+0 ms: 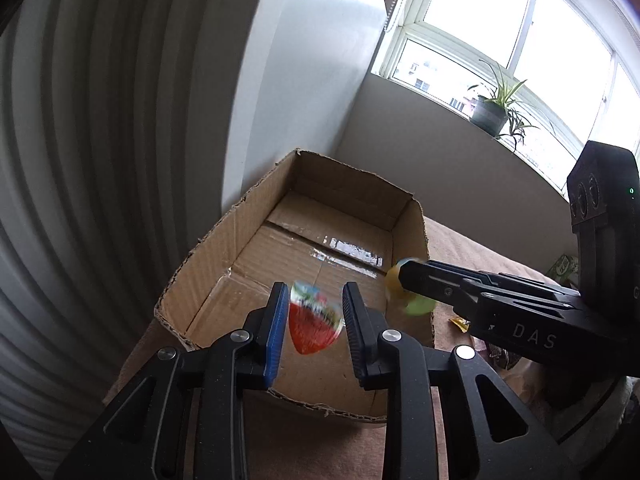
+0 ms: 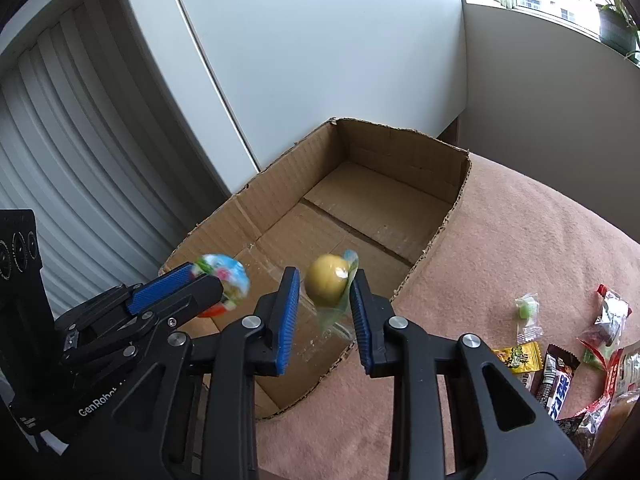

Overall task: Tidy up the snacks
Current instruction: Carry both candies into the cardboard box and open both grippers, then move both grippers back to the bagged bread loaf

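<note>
1. The left gripper (image 1: pixel 315 312) hangs over the near end of the cardboard box (image 1: pixel 224 248), jaws narrowly parted. A red-and-white snack pack (image 1: pixel 314 328), blurred, sits in the gap between the blue pads (image 1: pixel 276 336); no pad clearly presses on it, so it looks loose.
2. The right gripper (image 2: pixel 325 298) hangs over the box's near right corner, just right of the left gripper. Its jaws are also slightly parted.
3. A round yellow snack in a clear green-edged wrapper (image 2: pixel 326 286) lies between its pads. The ball stands clear of the left pad; the wrapper's edge lies against the right pad (image 2: pixel 362 312). Whether it is pinched cannot be told.
4. The box is open-topped, on a pinkish cloth (image 2: pixel 520 240), with its far end toward the wall.
5. More wrapped snacks (image 2: pixel 560 360) lie on the cloth to the right of the box, well apart from both grippers.
</note>
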The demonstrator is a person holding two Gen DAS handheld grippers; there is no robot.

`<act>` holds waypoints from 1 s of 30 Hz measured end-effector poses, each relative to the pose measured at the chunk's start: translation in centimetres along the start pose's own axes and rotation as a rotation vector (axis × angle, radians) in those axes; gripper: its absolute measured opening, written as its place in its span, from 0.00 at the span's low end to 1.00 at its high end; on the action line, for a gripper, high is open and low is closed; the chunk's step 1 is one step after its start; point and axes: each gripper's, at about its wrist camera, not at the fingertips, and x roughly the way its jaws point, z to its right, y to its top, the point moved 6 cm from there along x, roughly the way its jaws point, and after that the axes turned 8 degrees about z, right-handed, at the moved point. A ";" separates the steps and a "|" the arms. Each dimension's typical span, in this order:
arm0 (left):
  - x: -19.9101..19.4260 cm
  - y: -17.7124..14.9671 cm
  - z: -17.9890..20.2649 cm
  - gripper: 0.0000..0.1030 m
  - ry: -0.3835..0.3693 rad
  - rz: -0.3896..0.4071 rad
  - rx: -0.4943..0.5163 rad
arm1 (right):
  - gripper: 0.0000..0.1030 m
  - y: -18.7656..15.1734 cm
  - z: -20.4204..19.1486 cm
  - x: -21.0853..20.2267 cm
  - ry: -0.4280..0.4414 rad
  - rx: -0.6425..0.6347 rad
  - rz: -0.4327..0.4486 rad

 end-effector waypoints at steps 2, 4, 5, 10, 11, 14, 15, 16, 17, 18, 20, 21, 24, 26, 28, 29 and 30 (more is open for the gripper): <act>0.2 0.0 -0.1 0.27 0.004 -0.003 -0.006 | 0.33 0.2 0.1 -0.4 -0.001 0.001 0.010; 0.1 0.1 -0.1 0.27 0.008 -0.003 -0.006 | 0.38 0.4 0.2 -0.9 -0.005 -0.002 0.021; 0.1 0.1 -0.1 0.27 0.009 -0.003 -0.003 | 0.42 0.5 0.2 -1.1 -0.012 -0.006 0.027; -0.3 0.1 0.2 0.27 0.008 0.002 -0.001 | 0.43 0.8 0.4 -2.4 -0.017 -0.013 0.044; -0.4 0.2 0.3 0.27 0.007 0.004 -0.002 | 0.43 0.9 0.5 -2.8 -0.016 -0.012 0.048; -0.7 0.3 0.8 0.27 -0.004 0.006 -0.005 | 0.43 0.8 0.8 -4.2 -0.020 -0.015 0.059; -0.9 0.3 1.2 0.27 -0.013 0.009 -0.006 | 0.44 0.7 1.0 -4.7 -0.023 -0.016 0.063; -1.1 0.3 1.6 0.27 -0.024 0.012 -0.004 | 0.45 0.5 1.2 -5.3 -0.026 -0.015 0.069; -1.3 0.3 2.1 0.27 -0.035 0.013 0.000 | 0.47 0.3 1.6 -6.0 -0.031 -0.012 0.075; -1.5 0.2 2.7 0.27 -0.048 0.015 0.005 | 0.48 0.1 2.1 -6.7 -0.039 -0.005 0.082; -1.8 -0.1 4.0 0.27 -0.080 0.012 0.017 | 0.51 -0.4 3.1 -8.0 -0.057 0.010 0.094; -1.9 -0.3 4.8 0.27 -0.098 0.009 0.022 | 0.52 -0.8 3.8 -8.7 -0.065 0.016 0.097; -1.9 -1.1 7.1 0.27 -0.159 -0.011 0.034 | 0.52 -1.9 6.1 -10.8 -0.099 0.042 0.099; -1.6 -1.6 8.7 0.27 -0.200 -0.032 0.044 | 0.52 -2.5 7.8 -12.3 -0.124 0.067 0.108; -1.4 -2.2 10.4 0.27 -0.241 -0.055 0.057 | 0.52 -3.2 9.5 -13.9 -0.153 0.086 0.115; -1.3 -2.5 11.1 0.28 -0.259 -0.067 0.062 | 0.52 -3.5 10.5 -14.6 -0.167 0.096 0.118; -1.1 -2.8 11.9 0.28 -0.278 -0.079 0.067 | 0.52 -3.8 11.4 -15.3 -0.181 0.105 0.120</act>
